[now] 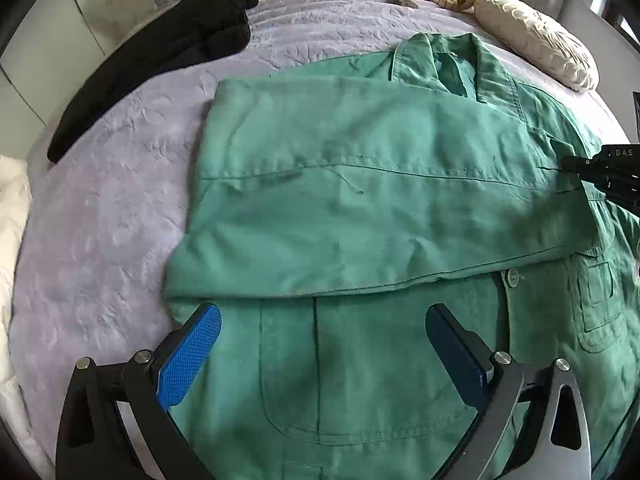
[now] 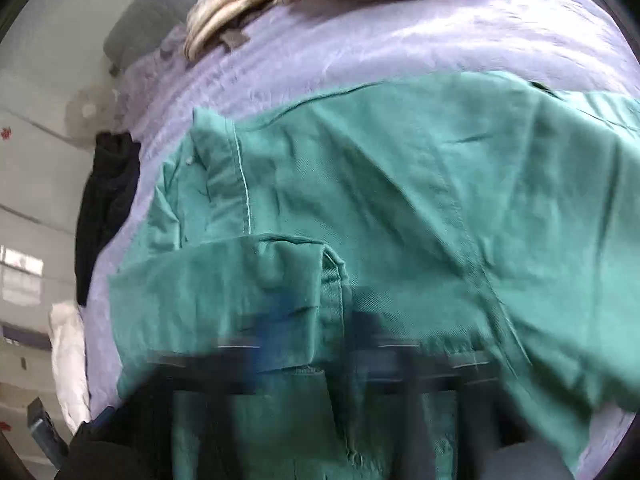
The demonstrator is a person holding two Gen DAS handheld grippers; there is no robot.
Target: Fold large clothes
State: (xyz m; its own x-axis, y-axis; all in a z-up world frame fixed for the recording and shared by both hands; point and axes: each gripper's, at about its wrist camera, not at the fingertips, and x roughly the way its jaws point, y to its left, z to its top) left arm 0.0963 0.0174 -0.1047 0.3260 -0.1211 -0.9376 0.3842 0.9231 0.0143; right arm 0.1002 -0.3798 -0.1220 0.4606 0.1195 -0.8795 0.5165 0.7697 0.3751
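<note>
At far left, a slip of puffy white bedding (image 1: 10, 240) at the mattress edge. Next, a long black knit garment (image 1: 160, 60), soft and ribbed, rolled thick at its far end and tapering to a point nearer the camera, lying diagonally on a lavender quilted bedspread (image 1: 100, 220) with an embossed, crinkled surface. In the middle, a green jacket (image 1: 360, 200) of matte woven cotton, spread flat on the bedspread: collar turned up at the far end, one sleeve folded across the chest as a broad band with a stitched seam along it, a pale round button and rectangular patch pockets below. Over the lower front, left gripper (image 1: 324, 340), blue cross-hatched pads (image 1: 192, 356) spread wide, nothing between them. Beyond the collar, a cream crinkled bundle (image 1: 536, 40), twisted like a knot. At the right edge, black right gripper (image 1: 576, 166), tips at the sleeve's cuff end; badly smeared in its own view, jaws nearly pressed together, whether pinching cloth cannot be told.
</note>
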